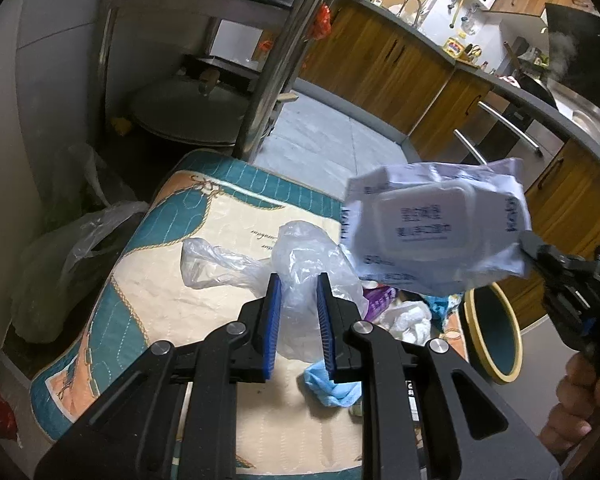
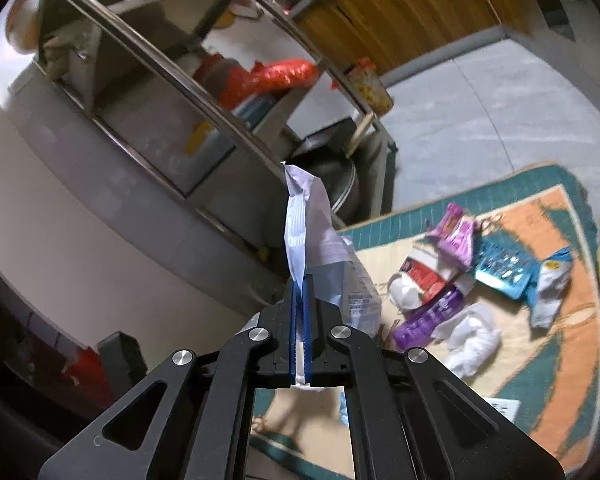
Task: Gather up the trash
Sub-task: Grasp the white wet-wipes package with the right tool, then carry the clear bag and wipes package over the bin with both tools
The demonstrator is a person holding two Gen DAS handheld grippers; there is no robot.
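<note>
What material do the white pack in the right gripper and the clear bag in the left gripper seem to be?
The white pack: probably soft plastic film, matt and creased, with a stiffer-looking flip lid on its face. The clear bag: thin translucent plastic, glossy, crumpled into many folds between the left gripper's pads. The right gripper pinches the pack's flattened edge.

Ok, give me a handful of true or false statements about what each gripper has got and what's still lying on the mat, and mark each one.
1. The right gripper is shut on the white wipes pack. True.
2. The wipes pack is lying flat on the mat. False: it hangs in the air, pinched at one edge.
3. The left gripper has the clear plastic bag between its pads. True.
4. The mat holds no more trash. False: a purple wrapper, a teal packet and a crumpled tissue lie on it.
5. A round bin stands beside the mat. True.
</note>
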